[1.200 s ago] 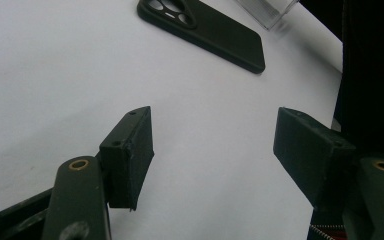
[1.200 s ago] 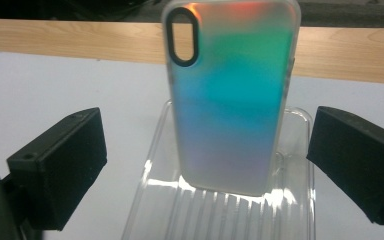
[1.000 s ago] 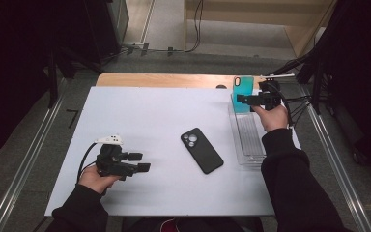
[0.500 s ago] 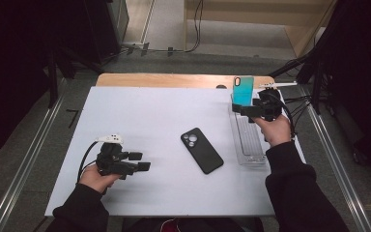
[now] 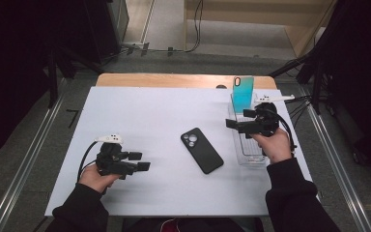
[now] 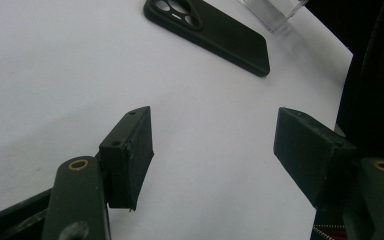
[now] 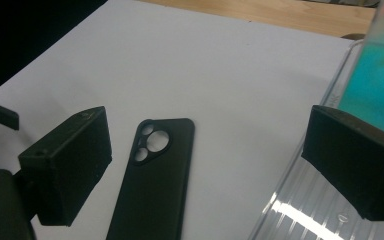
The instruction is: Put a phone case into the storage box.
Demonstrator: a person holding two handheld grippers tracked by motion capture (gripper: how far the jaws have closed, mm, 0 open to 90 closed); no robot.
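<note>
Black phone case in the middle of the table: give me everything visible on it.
The black phone case looks like matte, soft rubbery plastic, a rounded rectangle with a camera cutout of several round openings at one end. It lies flat, back side up, on the white table top, set diagonally in the high view with the cutout end toward the far side. It sits left of the clear plastic tray, apart from it. Nothing touches it but the table.

White bench [image 5: 140, 111] with a wooden strip along the far edge. Black phone case [image 5: 201, 150] flat near the middle, camera cutout up. Clear ribbed tray [image 5: 245, 154] at the right side.
</note>
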